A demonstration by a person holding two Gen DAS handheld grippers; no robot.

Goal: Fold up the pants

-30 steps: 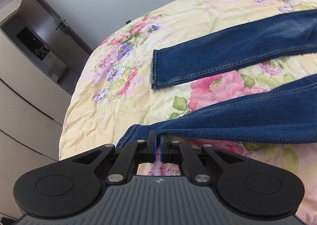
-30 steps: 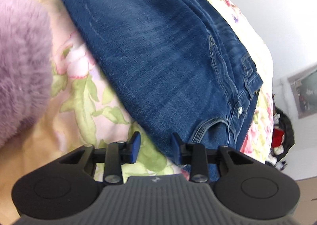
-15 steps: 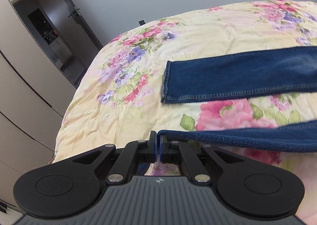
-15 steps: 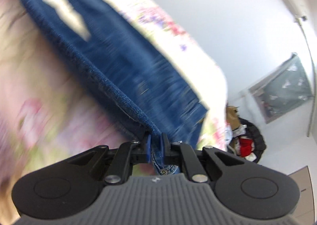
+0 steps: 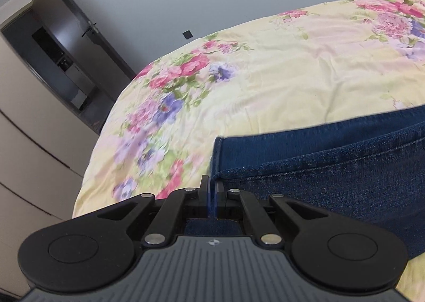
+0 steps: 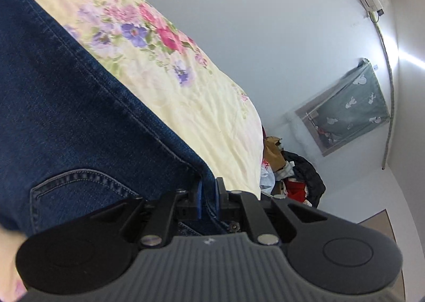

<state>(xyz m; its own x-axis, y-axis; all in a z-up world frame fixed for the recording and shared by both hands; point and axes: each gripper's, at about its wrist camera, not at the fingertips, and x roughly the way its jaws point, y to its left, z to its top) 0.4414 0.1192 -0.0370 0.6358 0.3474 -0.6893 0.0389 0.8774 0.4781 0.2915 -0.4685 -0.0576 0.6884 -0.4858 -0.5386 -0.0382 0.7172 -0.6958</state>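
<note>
On a bed point(image 5: 305, 71) spread with a floral quilt, blue jeans point(image 5: 345, 169) are gathered across the near side, one leg laid over the other so that its hem sits almost on the lower leg's cuff, toward the bed's left edge. The left gripper point(image 5: 212, 195) has its jaws pinched tight on the hem corner of the upper leg; the right gripper point(image 6: 208, 195) has its jaws clamped on the waistband edge beside a front pocket, with the jeans point(image 6: 66, 116) running away along the bed point(image 6: 186, 89) toward its far corner. The denim looks soft but fairly heavy, likely to sag between two holds and to keep a crease once pressed; hem corners and waistband, thick with seams, seem the surest places to grip. A second earlier the two legs lay apart on the quilt with flowers showing between them, and the right jaws stood partly open just short of the waist; they have since closed on the denim, and the near leg has been carried over onto the far one.
</note>
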